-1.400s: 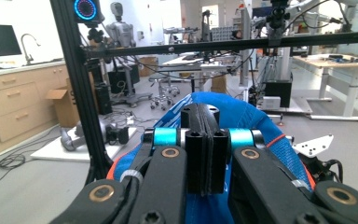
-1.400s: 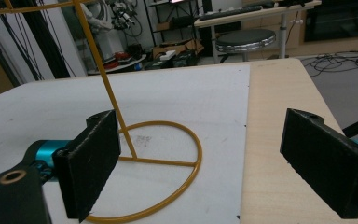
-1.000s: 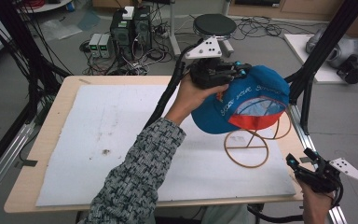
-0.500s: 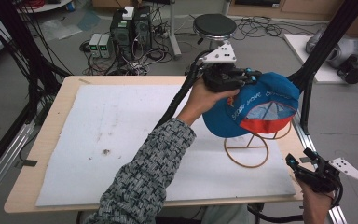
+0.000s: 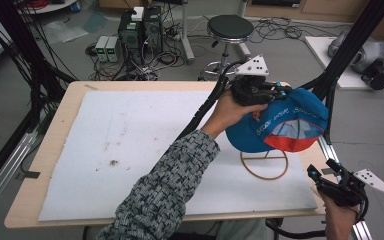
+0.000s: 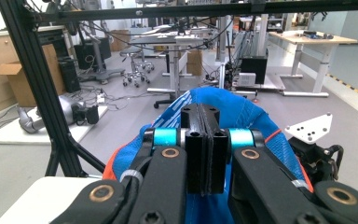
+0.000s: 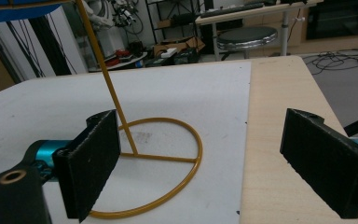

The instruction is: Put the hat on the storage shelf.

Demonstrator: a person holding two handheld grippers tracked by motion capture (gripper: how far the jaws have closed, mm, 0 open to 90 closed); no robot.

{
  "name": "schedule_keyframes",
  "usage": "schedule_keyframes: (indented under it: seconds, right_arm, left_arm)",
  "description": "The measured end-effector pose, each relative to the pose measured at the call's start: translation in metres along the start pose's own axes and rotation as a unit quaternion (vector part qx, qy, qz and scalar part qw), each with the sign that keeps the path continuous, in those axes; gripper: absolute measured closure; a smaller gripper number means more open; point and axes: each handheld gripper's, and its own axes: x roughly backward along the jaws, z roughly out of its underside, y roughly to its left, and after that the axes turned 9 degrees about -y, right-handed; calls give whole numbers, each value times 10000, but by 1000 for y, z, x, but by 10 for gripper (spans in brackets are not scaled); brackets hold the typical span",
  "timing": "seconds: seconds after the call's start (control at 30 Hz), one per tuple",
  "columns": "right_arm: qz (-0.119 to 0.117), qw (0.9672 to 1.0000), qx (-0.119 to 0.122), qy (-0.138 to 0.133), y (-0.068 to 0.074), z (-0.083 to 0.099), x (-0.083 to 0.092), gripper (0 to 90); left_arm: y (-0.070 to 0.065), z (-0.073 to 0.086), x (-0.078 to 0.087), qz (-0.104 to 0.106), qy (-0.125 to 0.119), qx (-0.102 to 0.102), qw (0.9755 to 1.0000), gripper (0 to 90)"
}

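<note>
Blue cap [image 5: 280,125] pinched in my left gripper [image 5: 275,90], over the wire stand [image 5: 264,164].
I'd lower it level, centred; my right gripper [image 5: 325,180] waits with jaws apart.

Wire stand [image 5: 264,165] blocks right; mat [image 5: 130,150] lies open.

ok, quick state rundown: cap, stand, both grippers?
Blue cap: held over the stand, crown up.
Wire stand: upright on the white mat, ring base flat.
Left gripper: jaws shut on the cap's fabric.
Right gripper: open, holds nothing, near the table's edge.
</note>
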Motion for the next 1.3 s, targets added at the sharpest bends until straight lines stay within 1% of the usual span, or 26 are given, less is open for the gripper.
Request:
schedule_keyframes:
  seconds: [0.07,0.17,0.2,0.27,0.33,0.37,0.47,0.53,0.57,0.63,0.77,0.9,0.93,1.0,1.03,1.07,1.1,1.13,1.17,1.2,1.23,1.3]
  right_arm:
    - [2,10000,-30,9,0,0,0,112]
    - [40,10000,18,43,0,0,0,112]
    - [39,10000,20,42,0,0,0,112]
    - [45,10000,3,56,0,0,0,112]
    - [-4,10000,-43,-21,-1,1,-1,112]
    - [12,10000,-38,-9,-1,0,0,112]
    - [12,10000,-57,-13,-1,1,0,112]
    - [14,10000,-36,10,-1,0,0,112]
    - [12,10000,-47,6,-1,0,0,112]
    - [9,10000,-40,-2,-2,0,0,112]
    - [12,10000,-29,-3,-2,0,0,112]
    - [15,10000,-42,-2,-3,0,0,112]
    - [6,10000,-65,-7,-3,1,0,112]
    - [6,10000,-37,-19,-3,1,0,112]
    - [12,10000,-47,-12,-3,0,0,112]
    - [55,10000,-13,26,-3,0,0,112]
    - [13,10000,-47,-20,-3,1,0,112]
    - [25,10000,-32,5,-4,1,0,112]
    - [54,10000,-18,34,-3,0,0,112]
    - [61,10000,-8,40,-4,0,0,113]
    - [22,10000,-39,-10,-4,1,0,112]
    - [6,10000,-60,-25,-4,1,-1,112]
  left_arm:
    - [0,1,-1,1,8,-13,10000,887]
    - [-1,2,-5,26,13,12,10000,887]
    - [-2,3,-7,39,41,-11,10000,888]
    - [-2,5,-10,49,51,8,10000,887]
    - [-3,5,-12,53,55,24,10000,887]
    - [-2,6,-12,66,70,-13,10000,887]
    - [-3,7,-15,81,54,17,10000,887]
    - [-5,7,-18,92,88,1,9999,887]
    - [-5,7,-18,100,122,-38,9999,888]
    - [-6,8,-21,91,164,-38,9998,887]
    - [-6,9,-23,108,174,-56,9998,887]
    - [-6,9,-24,68,177,-88,9998,887]
    - [-4,9,-24,5,226,-64,9997,887]
    - [-4,10,-24,-11,241,-54,9997,887]
    - [-3,11,-25,-61,276,-15,9996,887]
    - [-3,11,-25,-70,301,-25,9995,887]
    - [-3,11,-25,-70,301,-25,9995,887]
    - [-4,11,-25,-127,324,-17,9994,887]
    - [-4,11,-25,-127,324,-17,9994,886]
    - [-7,10,-26,-192,370,-104,9991,886]
    - [-7,10,-26,-206,385,-146,9989,886]
    - [-7,10,-26,-214,376,-119,9990,885]
